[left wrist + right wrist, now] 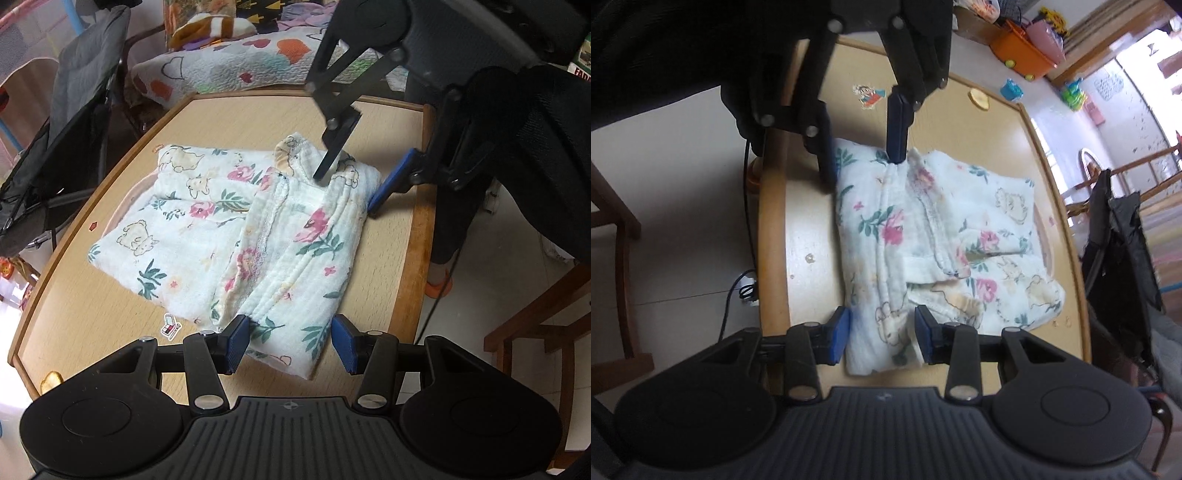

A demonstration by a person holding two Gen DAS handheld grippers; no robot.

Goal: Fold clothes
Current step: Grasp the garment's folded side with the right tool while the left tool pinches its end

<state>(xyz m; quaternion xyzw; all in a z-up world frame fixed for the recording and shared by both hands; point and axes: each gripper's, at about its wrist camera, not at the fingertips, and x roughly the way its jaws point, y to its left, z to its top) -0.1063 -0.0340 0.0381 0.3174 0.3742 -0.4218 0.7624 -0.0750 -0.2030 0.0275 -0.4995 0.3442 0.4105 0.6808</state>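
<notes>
A white muslin garment (pixel 207 229) (pixel 960 236) printed with flowers and bears lies folded on a round-cornered wooden table (pixel 92 332) (pixel 812 229). My left gripper (pixel 290 343) (pixel 862 166) stands open. Its blue-padded fingers straddle one end of the folded strip along the garment's edge. My right gripper (pixel 882 336) (pixel 360 173) is open too and straddles the opposite end of the same strip. One of its fingers rests on top of the cloth and the other stands beside it. Cloth lies between both pairs of fingers, and neither pair is pressed together.
The table has a raised rim and a few stickers (pixel 170 325). A dark folding chair (pixel 66 110) (pixel 1115 240) stands beside it, and a heart-patterned quilt (pixel 229 66) lies behind. A wooden chair (pixel 535 332), a person's leg with an orange slipper (pixel 437 284) and an orange basket (pixel 1023 48) are nearby.
</notes>
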